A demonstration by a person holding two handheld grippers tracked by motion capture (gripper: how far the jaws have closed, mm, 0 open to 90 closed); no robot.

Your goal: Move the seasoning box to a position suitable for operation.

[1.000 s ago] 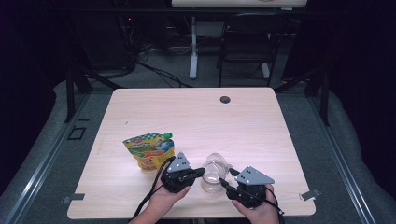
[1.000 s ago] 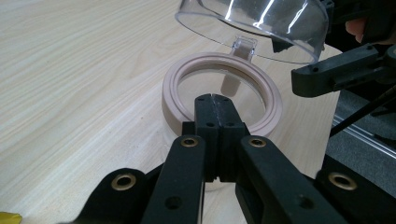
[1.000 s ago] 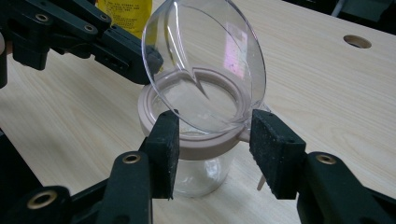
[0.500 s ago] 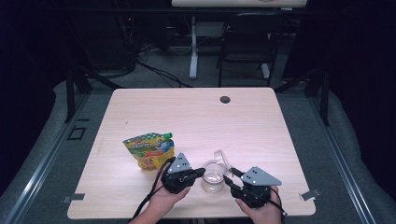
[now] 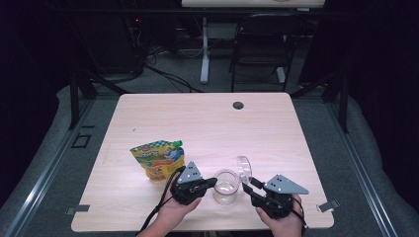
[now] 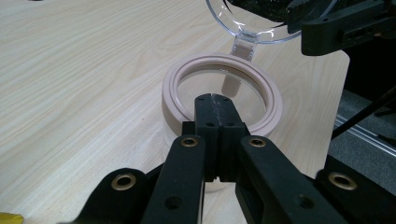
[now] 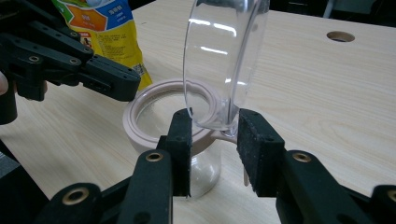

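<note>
A pale wood desk (image 5: 207, 123) stands in a dark room. Near its front edge, the open jar (image 5: 226, 186) stands beside a yellow pouch (image 5: 157, 159). The left gripper (image 6: 215, 105) is pressed together at its rim, seemingly pinching it. The right gripper (image 7: 212, 128) clamps the raised clear lid (image 7: 224, 60).

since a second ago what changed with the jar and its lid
The right gripper swung the clear lid up from lying on the jar to standing open, clamping its edge. The left gripper stayed shut at the jar's rim; the snack pouch didn't move.
</note>
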